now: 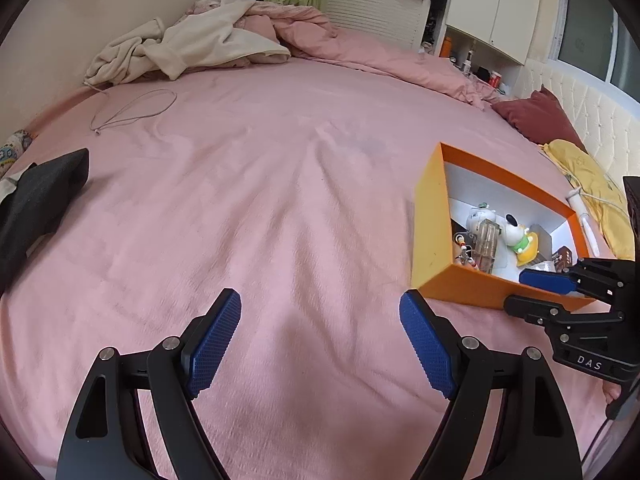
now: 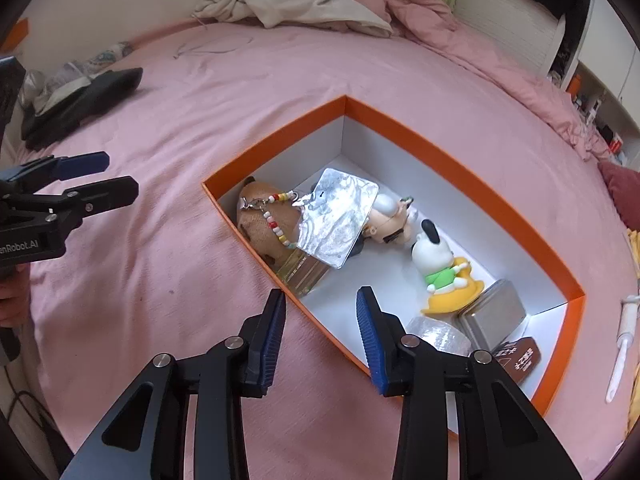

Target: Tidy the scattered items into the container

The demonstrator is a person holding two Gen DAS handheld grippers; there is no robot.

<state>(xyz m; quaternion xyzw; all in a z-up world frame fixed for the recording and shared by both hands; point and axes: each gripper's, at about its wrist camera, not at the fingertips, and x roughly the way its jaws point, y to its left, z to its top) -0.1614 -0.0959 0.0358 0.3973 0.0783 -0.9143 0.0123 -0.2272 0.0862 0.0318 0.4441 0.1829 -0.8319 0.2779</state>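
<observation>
An orange box (image 2: 472, 176) with a white inside sits on the pink bed; it also shows in the left wrist view (image 1: 432, 216). Inside lie a brown plush (image 2: 260, 224) with a bead chain (image 2: 276, 228), a silver foil card (image 2: 340, 216), a clear block (image 2: 304, 272), a dog figure on a yellow base (image 2: 440, 268), a metal tin (image 2: 496, 312) and other small items. My right gripper (image 2: 320, 332) is open and empty over the box's near wall. My left gripper (image 1: 320, 344) is open and empty above bare sheet, left of the box.
A black pouch (image 1: 36, 208) lies at the bed's left edge. A thin cord (image 1: 132, 112) lies far left. Crumpled cream clothes (image 1: 188, 44) and a pink duvet (image 1: 360, 48) pile at the back. A white cable (image 2: 620, 344) and yellow cloth (image 1: 592, 188) lie right of the box.
</observation>
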